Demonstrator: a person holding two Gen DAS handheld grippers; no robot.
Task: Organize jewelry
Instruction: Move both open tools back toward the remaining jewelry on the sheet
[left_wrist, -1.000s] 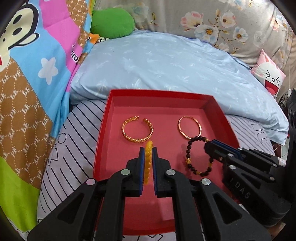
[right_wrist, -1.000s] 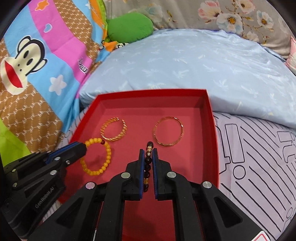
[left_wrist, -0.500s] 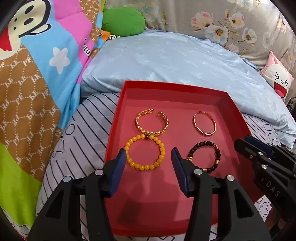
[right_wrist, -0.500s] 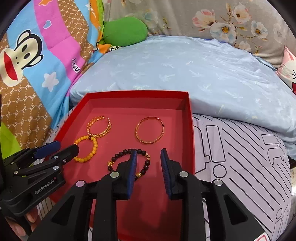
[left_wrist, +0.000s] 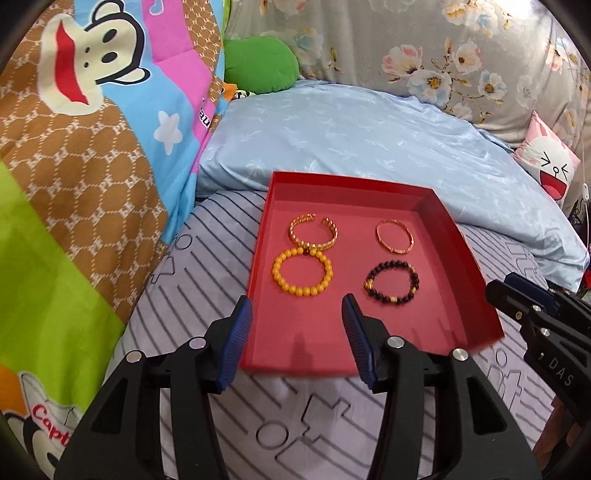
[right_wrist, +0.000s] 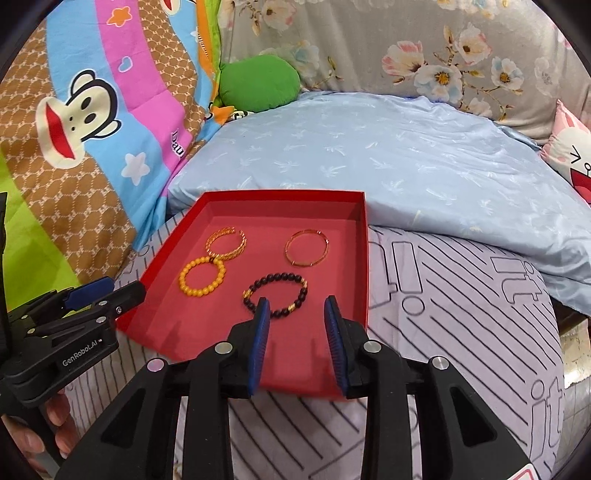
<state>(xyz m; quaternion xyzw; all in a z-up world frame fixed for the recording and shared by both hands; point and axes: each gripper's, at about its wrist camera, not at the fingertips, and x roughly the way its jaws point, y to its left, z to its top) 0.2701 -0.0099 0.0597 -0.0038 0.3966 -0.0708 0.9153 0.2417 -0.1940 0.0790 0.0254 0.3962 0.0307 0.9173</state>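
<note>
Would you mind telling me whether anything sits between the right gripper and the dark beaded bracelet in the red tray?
Nothing visible does. The right gripper, jaws opening and empty, hangs just short of the dark beaded bracelet, which lies flat in the shallow red tray, apart from the other bracelets.

left gripper (left_wrist: 295, 314) open; right gripper (right_wrist: 295, 314) opening, empty

right gripper (left_wrist: 517, 295) cut off at right edge of left wrist view; pink cartoon cushion (right_wrist: 572, 162) clipped by frame; dark beaded bracelet (right_wrist: 275, 297) near side partly hidden behind finger pad.
</note>
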